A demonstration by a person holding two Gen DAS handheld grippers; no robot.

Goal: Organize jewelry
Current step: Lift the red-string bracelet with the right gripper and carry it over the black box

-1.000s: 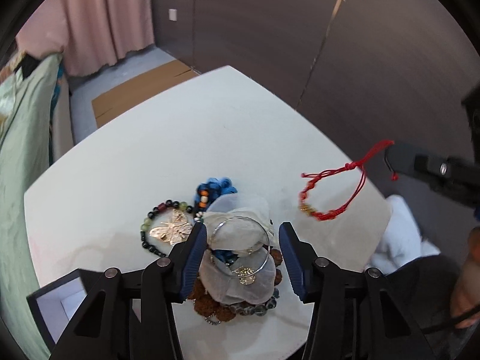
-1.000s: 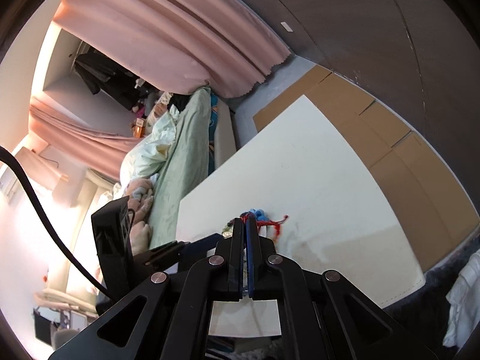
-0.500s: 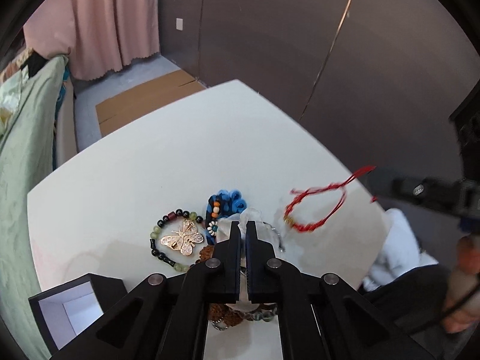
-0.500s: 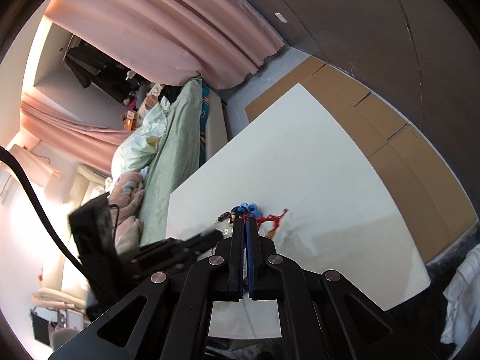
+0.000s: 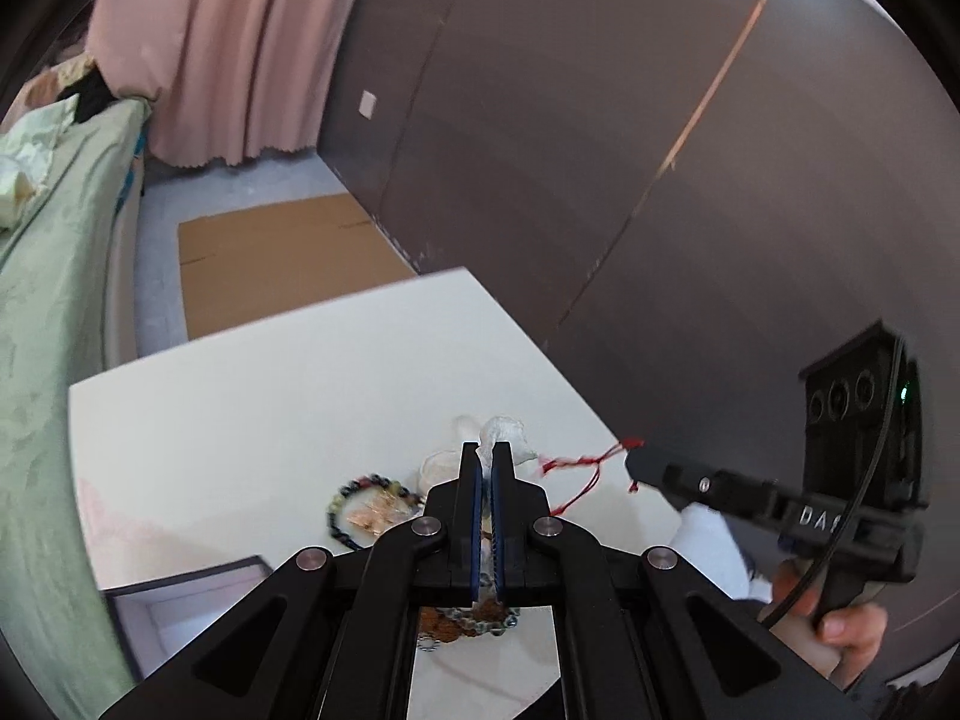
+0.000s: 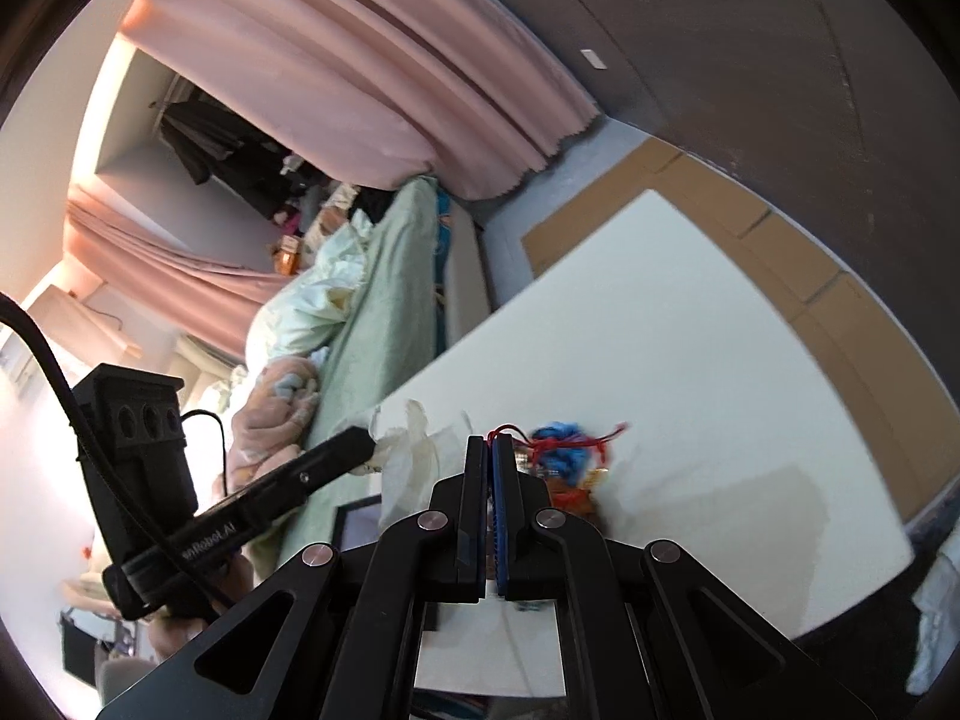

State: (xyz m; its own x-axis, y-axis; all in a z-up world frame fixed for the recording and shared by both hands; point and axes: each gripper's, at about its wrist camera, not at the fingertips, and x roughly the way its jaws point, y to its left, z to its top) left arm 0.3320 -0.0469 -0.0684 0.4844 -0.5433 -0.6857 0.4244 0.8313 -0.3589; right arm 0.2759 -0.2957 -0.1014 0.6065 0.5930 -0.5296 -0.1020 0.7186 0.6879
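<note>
Soft daylight glows through pink curtains [image 6: 384, 60]; fisheye edges darken and bend, with slight motion blur.

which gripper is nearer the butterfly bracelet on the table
Left. The left gripper, shut on a sheer pouch, is right above the butterfly bracelet; the right gripper holds the red cord further off.

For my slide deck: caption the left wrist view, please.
Left gripper pinches a sheer pouch above the jewelry pile while the right gripper holds a red cord bracelet.

A sheer white pouch [image 5: 503, 433] hangs pinched above the beaded bracelets [image 5: 360, 510]; a red cord bracelet [image 5: 576, 471] dangles beside it.
</note>
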